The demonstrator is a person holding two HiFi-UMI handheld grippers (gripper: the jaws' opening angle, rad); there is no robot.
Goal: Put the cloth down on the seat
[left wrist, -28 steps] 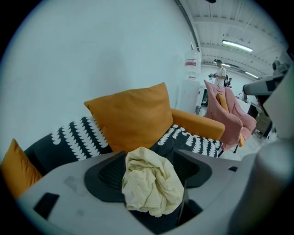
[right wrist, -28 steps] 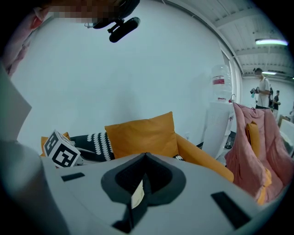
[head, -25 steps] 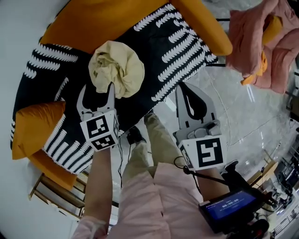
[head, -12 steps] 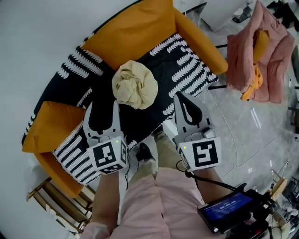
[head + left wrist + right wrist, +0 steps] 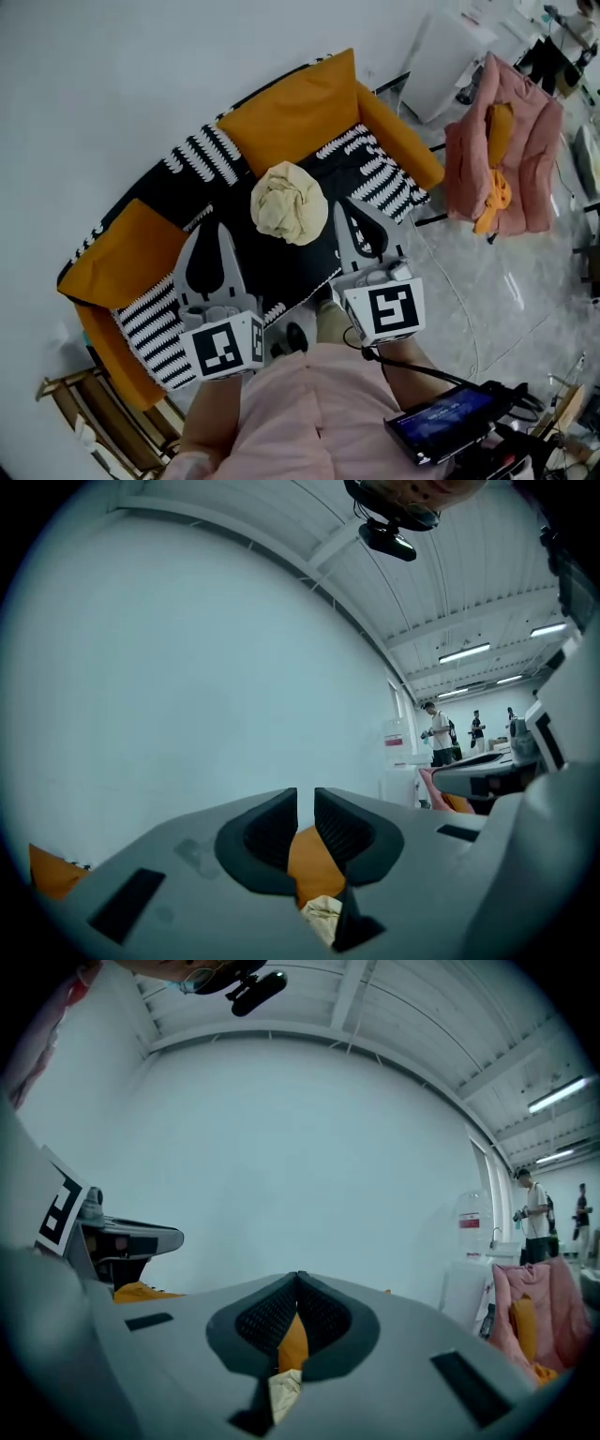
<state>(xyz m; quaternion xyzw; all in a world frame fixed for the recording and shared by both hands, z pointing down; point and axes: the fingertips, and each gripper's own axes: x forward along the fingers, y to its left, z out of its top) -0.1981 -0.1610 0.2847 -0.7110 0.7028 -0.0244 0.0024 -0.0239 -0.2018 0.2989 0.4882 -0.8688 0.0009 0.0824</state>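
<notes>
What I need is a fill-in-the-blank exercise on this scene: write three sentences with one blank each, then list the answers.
1. The crumpled cream cloth lies on the ___ of the sofa.
2. The right gripper has its jaws ___, with nothing held between them.
3. The back cushion behind the cloth is coloured ___.

Missing words: seat; shut; orange.
</notes>
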